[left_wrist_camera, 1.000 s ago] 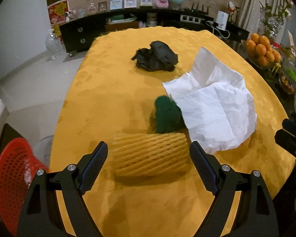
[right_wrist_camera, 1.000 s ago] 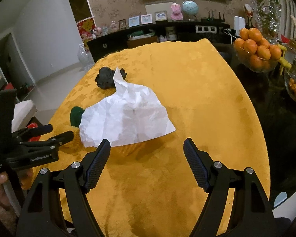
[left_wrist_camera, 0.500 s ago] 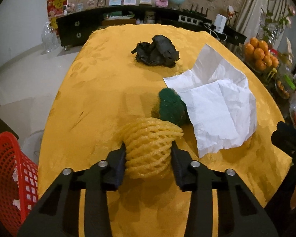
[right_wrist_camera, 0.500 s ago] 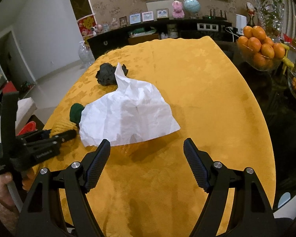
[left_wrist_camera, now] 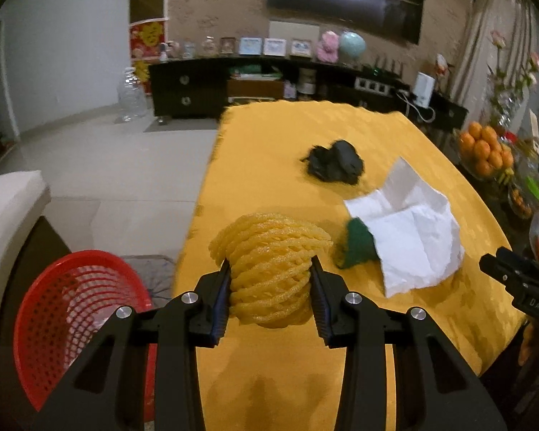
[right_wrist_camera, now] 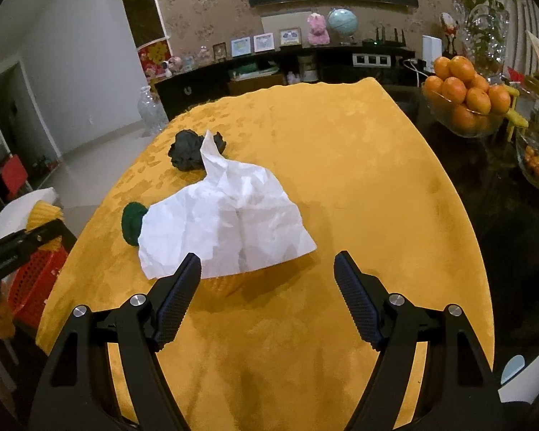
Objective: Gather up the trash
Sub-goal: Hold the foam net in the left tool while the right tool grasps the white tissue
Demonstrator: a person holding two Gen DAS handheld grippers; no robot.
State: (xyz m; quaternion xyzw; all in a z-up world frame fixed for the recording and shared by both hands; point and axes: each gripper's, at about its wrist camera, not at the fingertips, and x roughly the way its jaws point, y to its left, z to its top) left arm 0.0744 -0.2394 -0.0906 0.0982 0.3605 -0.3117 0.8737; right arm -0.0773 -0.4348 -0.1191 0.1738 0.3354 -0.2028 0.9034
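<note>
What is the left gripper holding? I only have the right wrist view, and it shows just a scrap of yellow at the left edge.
Observer: A yellow foam net, the kind that wraps fruit. The left gripper has it squeezed between both pads, so it bulges out above them.
Operator: And the red basket? I see only a bit of mesh behind that gripper.
Observer: The left wrist view shows the open top of the red basket, low and to the left, beside the edge of the yellow tablecloth. The net is not over it yet; it appears in front of the cloth.
</note>
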